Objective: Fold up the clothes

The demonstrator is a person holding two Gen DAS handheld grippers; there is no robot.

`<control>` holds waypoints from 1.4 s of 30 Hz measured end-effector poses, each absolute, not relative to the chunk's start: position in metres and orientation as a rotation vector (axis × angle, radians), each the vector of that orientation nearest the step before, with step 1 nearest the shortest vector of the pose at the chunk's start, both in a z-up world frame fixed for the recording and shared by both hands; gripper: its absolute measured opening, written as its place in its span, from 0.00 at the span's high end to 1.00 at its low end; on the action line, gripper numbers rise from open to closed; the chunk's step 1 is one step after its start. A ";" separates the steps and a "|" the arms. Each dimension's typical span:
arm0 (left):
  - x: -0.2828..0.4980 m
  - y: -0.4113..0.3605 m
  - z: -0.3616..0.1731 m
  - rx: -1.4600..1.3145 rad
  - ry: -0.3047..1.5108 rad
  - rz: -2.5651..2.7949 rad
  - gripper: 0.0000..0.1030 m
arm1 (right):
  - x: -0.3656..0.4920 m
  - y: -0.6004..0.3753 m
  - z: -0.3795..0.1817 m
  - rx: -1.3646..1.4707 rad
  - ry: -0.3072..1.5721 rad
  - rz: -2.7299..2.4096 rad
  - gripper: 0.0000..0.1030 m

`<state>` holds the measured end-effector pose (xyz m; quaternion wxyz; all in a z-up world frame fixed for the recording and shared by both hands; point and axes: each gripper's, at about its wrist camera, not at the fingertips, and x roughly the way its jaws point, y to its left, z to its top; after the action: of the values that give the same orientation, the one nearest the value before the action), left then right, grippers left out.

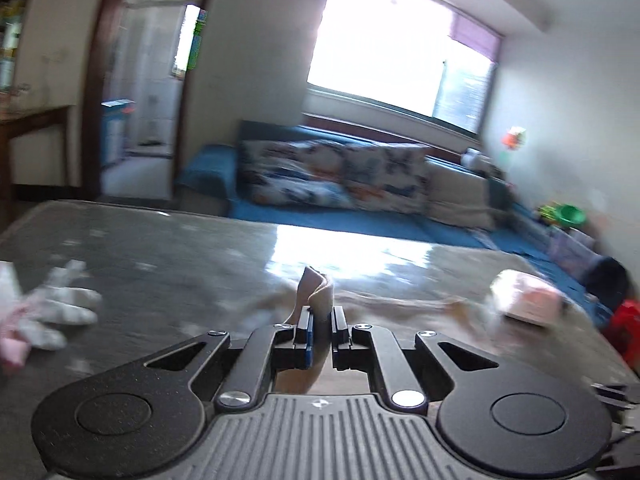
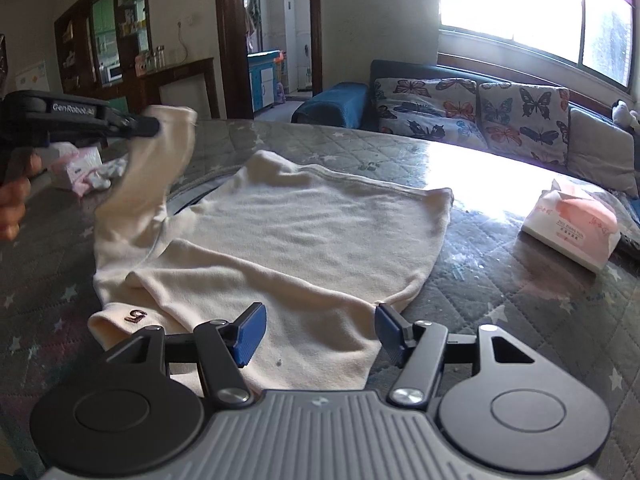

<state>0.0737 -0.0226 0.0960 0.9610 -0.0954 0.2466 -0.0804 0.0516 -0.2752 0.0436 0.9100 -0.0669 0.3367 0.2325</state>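
Observation:
A cream shirt (image 2: 304, 236) lies mostly flat on the quilted grey table cover (image 2: 500, 300). My left gripper (image 1: 321, 320) is shut on a fold of the cream shirt (image 1: 316, 288). In the right wrist view it (image 2: 152, 126) holds the shirt's left sleeve (image 2: 160, 160) lifted above the table. My right gripper (image 2: 320, 334) is open, with its blue pads (image 2: 250, 334) just above the near edge of the shirt. It holds nothing.
A pink and white tissue pack (image 2: 572, 224) lies at the right of the table, also in the left wrist view (image 1: 524, 298). A small bundle of pink and white clothes (image 2: 86, 172) lies at the left (image 1: 44, 320). A sofa (image 2: 472, 112) stands behind the table.

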 end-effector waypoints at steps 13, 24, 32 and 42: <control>0.082 -0.123 0.069 -0.127 0.611 -0.419 0.91 | 0.053 -0.306 0.039 -0.055 0.704 0.420 0.40; 0.066 -0.147 0.044 -0.045 0.695 -0.559 0.72 | 0.055 -0.317 0.039 -0.045 0.704 0.368 0.40; 0.041 -0.089 0.056 0.035 0.633 -0.470 0.62 | 0.055 -0.314 0.050 -0.026 0.688 0.391 0.43; 0.013 -0.024 0.033 0.114 0.667 -0.302 0.56 | 0.069 -0.284 0.034 -0.026 0.762 0.466 0.52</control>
<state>0.0127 -0.0238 0.0325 0.9321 0.0555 0.3260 -0.1478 0.0693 -0.2842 0.0338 0.9017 -0.0125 0.3687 0.2255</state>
